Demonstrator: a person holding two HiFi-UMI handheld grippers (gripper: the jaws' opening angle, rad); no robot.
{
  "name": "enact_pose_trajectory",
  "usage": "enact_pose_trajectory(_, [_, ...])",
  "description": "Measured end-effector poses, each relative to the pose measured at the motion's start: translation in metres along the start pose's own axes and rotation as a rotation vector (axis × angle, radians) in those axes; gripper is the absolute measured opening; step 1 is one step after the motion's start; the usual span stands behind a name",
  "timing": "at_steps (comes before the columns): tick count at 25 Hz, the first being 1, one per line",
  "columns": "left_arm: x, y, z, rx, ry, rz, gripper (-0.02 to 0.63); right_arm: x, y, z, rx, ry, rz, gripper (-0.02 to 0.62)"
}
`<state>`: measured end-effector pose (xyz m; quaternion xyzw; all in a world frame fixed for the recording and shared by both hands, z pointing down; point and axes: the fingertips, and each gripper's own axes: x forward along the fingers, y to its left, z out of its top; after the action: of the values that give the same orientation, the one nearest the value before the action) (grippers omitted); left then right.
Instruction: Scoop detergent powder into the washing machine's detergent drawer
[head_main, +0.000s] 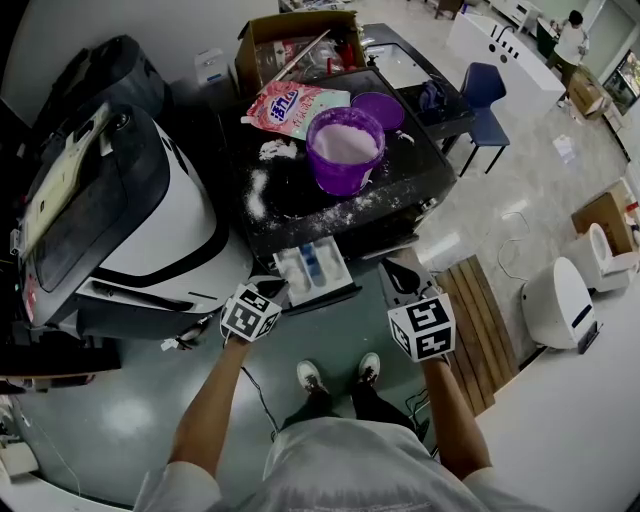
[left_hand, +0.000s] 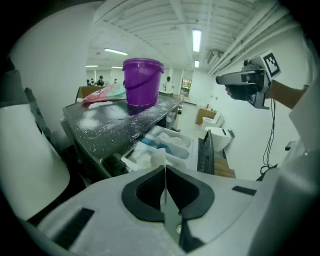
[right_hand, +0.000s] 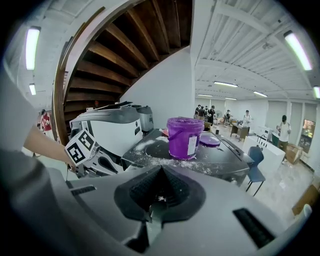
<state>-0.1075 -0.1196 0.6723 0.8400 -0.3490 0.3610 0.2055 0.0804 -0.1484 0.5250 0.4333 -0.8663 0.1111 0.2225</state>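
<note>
Pale polished flooring runs round a dark, speckled counter (head_main: 400, 185) dusted with spilled white powder. On it stands a purple plastic bucket (head_main: 345, 150), nearly full of detergent powder. Below the counter's front edge, the white plastic detergent drawer with a blue insert (head_main: 315, 268) is pulled out.

The left hand-held gripper (head_main: 270, 292) hovers just beside the drawer. The right hand-held gripper (head_main: 402, 272) hangs a little off to the drawer's right. Each has its jaws pressed together on nothing.

The powder is loose and light and would likely spill at any tilt or jolt, as the scatter suggests. I can make out no scoop, and closed jaws alone would carry little. The bucket looks stiff, and its rim or wall seems the best place to grip it.

Counted:
- one bucket
- one round purple lid (head_main: 378, 108)
- one pink detergent bag (head_main: 295, 108)
- one open cardboard box (head_main: 300, 45)
- one drawer
- two grippers
</note>
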Motion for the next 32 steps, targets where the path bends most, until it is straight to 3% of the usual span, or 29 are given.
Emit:
enact_pose_trajectory(3, [0.001,-0.002,0.001,0.107,0.014,0.016,0.014,0.000,0.000,-0.002,0.003,0.003,0.004,0.006])
enact_pose_trajectory(7, [-0.003,-0.004,0.004,0.316,0.049,0.081,0.014,-0.005,-0.002,-0.006,0.004,0.012,-0.003,0.006])
enact_pose_trajectory(13, [-0.009,-0.007,0.011,0.776,0.077,0.233,0.013,-0.012,-0.009,-0.012,0.007,0.017,-0.022,0.006])
enact_pose_trajectory(19, [-0.016,-0.009,0.023,0.973,0.061,0.337,0.012,-0.020,-0.012,-0.020,0.011,0.028,-0.039,0.006])
enact_pose_trajectory(26, [-0.021,-0.007,0.029,0.995,0.040,0.397,0.012,-0.029,-0.018,-0.023,0.015,0.027,-0.056,0.006])
enact_pose_trajectory(29, [-0.021,-0.002,0.027,0.870,0.016,0.379,0.012,-0.032,-0.020,-0.025,0.019,0.030,-0.062,0.006])
enact_pose_trajectory(32, [-0.010,0.007,0.006,0.627,0.047,0.294,0.014,-0.033,-0.019,-0.029,0.022,0.035,-0.063,0.006])
